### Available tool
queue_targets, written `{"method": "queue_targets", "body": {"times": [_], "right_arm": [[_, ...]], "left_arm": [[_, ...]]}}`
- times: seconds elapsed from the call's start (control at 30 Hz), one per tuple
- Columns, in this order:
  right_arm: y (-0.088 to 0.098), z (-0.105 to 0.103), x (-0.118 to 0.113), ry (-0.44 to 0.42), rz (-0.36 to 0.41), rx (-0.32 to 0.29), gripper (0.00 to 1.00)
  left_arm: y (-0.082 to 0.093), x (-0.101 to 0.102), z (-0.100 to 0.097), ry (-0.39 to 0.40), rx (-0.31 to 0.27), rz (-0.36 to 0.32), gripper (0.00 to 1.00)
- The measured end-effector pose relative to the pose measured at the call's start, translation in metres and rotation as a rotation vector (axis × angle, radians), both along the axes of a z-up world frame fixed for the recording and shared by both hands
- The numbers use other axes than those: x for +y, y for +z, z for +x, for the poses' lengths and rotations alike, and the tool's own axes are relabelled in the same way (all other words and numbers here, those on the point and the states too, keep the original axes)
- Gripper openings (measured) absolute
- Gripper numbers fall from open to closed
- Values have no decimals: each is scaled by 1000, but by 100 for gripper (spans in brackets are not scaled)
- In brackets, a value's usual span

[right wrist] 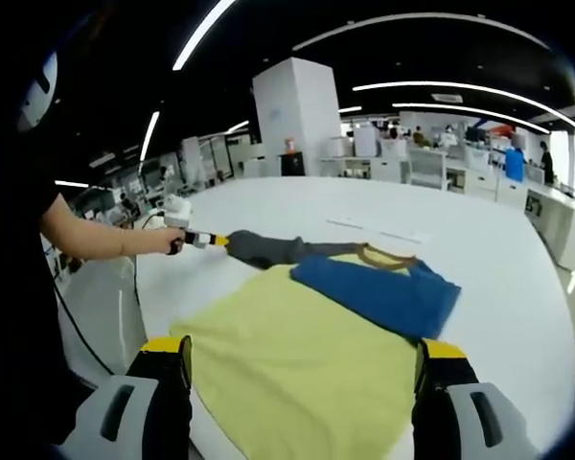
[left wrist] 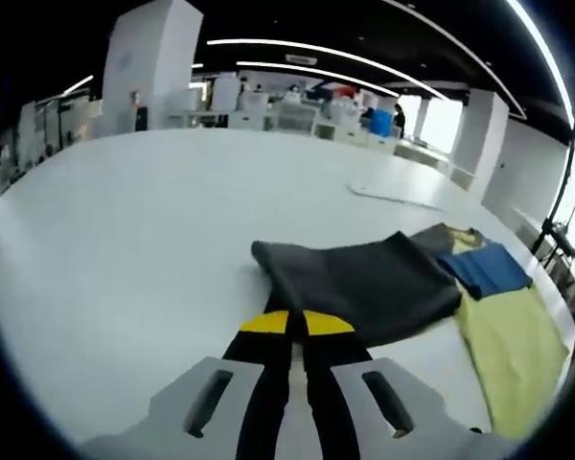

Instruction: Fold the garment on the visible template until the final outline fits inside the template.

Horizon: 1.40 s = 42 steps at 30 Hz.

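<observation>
My left gripper (left wrist: 292,324) pinches the shirt's grey sleeve (left wrist: 364,278); my right gripper (right wrist: 305,369) is wide apart over the yellow part (right wrist: 297,355).

Left tongs (left wrist: 295,321) pinch the garment's grey sleeve (left wrist: 359,283)

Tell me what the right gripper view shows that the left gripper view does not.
Right gripper view alone: the person's arm holding the left gripper, shut on the grey sleeve, and the right gripper with its jaws wide apart over the yellow body.

Left gripper view alone: the grey sleeve up close, spread broad beyond the shut jaws, and a flat pale sheet farther off.

Both: the garment's grey, blue and yellow parts on the white table.
</observation>
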State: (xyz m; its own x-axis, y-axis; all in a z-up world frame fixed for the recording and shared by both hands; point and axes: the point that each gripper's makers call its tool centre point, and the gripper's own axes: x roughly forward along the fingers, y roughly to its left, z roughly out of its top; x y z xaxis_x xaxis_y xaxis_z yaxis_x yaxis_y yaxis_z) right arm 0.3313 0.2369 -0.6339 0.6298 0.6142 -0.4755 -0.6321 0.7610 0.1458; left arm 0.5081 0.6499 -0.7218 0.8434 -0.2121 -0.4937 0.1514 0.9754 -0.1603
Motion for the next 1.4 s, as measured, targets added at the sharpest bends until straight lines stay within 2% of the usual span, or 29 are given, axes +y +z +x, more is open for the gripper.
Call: {"method": "queue_targets", "body": {"times": [0.13, 0.2, 0.4, 0.53, 0.8, 0.97, 1.07, 1.4], "right_arm": [[-1, 0, -3, -2, -1, 0, 97], [-2, 0, -4, -4, -1, 1, 97], [-1, 1, -12, -15, 3, -6, 97], [-3, 1, -18, -28, 1, -4, 97], [-2, -2, -18, -37, 17, -7, 99], [-4, -3, -21, -45, 14, -3, 98], [-3, -4, -20, -53, 17, 0, 98], [-1, -6, -17, -55, 20, -1, 99]], "left_arm": [[14, -12, 6, -36, -38, -4, 1], [21, -24, 8, -59, -52, -30, 1], [26, -52, 18, -98, -69, -65, 1], [21, -71, 21, -132, -58, -75, 1], [1, -104, 23, -197, -8, -41, 2], [-13, -112, 19, -227, 29, 5, 2], [-18, -116, 18, -231, 36, 3, 3], [-24, -119, 13, -243, 55, 22, 11]]}}
